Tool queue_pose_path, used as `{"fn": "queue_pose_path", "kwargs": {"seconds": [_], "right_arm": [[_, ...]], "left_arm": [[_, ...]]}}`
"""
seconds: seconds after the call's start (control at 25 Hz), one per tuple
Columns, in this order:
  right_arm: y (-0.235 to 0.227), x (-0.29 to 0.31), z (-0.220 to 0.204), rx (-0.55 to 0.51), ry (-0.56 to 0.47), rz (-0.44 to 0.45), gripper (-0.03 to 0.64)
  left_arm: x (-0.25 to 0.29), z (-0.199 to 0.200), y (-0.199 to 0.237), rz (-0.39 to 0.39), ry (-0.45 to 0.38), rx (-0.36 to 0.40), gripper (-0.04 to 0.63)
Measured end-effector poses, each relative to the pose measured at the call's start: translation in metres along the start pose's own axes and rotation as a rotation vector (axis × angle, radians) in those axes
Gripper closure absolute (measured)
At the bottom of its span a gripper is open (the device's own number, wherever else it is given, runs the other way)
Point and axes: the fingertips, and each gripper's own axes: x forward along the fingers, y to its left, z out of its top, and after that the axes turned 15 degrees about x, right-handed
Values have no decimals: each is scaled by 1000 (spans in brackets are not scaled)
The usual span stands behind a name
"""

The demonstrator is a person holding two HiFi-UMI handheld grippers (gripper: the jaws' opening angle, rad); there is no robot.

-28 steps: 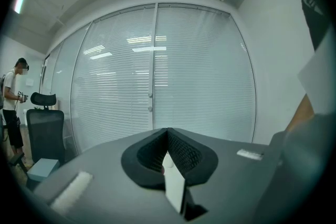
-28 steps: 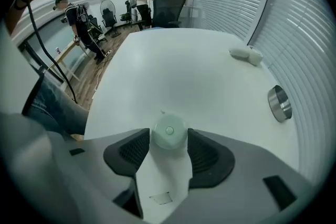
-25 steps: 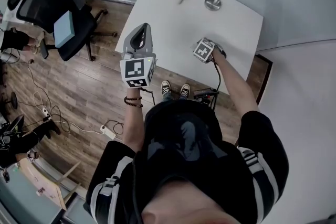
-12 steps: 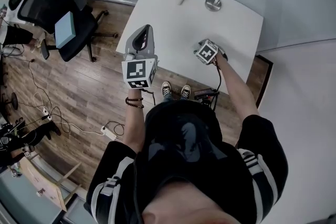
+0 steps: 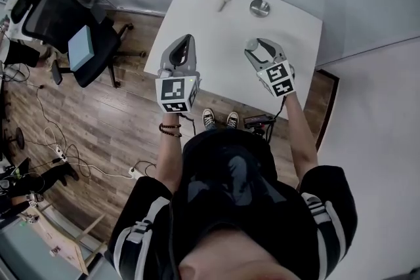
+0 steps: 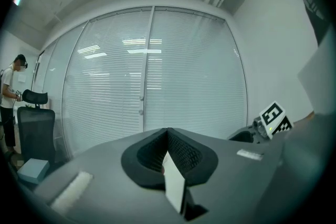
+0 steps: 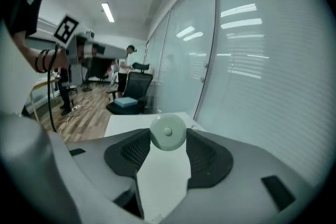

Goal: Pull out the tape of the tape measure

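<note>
R claw (image 5: 260, 44), jaws just closed in, grips tape measure (image 7: 168, 132) by its rim above table (image 5: 197, 23), L claw (image 6: 167, 132) shut & empty; prob light, hard, slick case, so pinch the tab w/ L, tab unseen

Pale round tape measure (image 7: 168, 132), seemingly held

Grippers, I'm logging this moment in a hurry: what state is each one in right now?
Left gripper: closed, holding nothing.
Right gripper: jaws have just been closing, now gripping the round tape measure.
</note>
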Motion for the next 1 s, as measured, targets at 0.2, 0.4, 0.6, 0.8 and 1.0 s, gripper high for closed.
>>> {"fn": "queue_pose_path", "kwargs": {"seconds": [0.2,0.4,0.6,0.8,1.0], "right_arm": [[9,-67,75,-38,-245,-70,400],[19,-91,96,-79,-296,-80,400],[25,-90,95,-114,-272,-63,400],[34,-89,98,-149,-261,-44,400],[46,-92,101,-194,-253,-23,400]], "left_arm": [[0,12,-9,-28,-48,-21,594],[-3,25,-12,-39,-93,-16,594],[-2,41,-28,-146,-135,37,594],[-3,59,-52,-270,-176,111,536],[-7,75,-87,-406,-215,222,491]]}}
